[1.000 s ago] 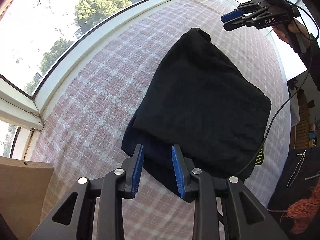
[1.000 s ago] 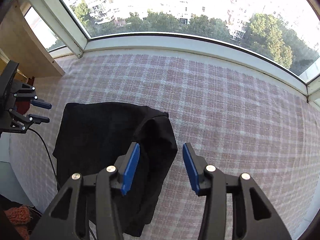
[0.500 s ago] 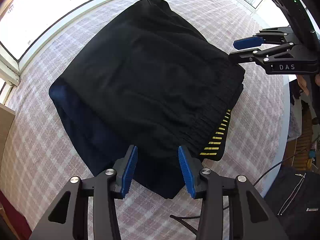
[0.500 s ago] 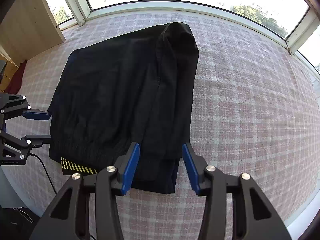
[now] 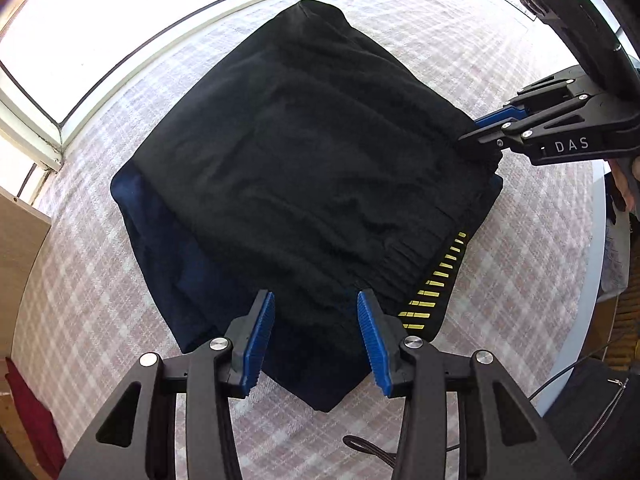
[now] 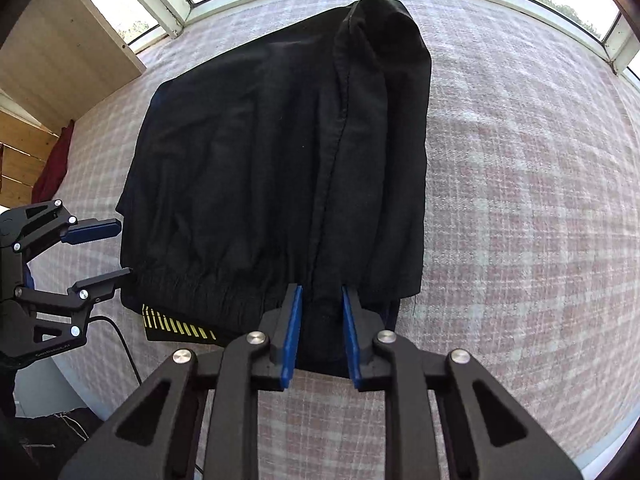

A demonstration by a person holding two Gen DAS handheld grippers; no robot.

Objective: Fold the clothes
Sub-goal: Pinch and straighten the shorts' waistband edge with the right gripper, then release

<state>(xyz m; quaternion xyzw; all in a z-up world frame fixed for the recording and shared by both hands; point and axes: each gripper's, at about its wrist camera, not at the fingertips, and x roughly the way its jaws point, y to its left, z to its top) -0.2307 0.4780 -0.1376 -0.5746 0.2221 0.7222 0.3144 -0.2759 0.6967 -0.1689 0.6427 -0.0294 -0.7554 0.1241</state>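
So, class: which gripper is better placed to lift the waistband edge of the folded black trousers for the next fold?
Probably the right gripper: its narrowed jaws already straddle the black trousers' waistband. The left gripper hovers wide open.

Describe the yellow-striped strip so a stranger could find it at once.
Start at the checked cloth covering the surface, then the folded dark garment on it. At its nearer edge, under the gathered waistband, a black strip sticks out; it alone bears short yellow bars.
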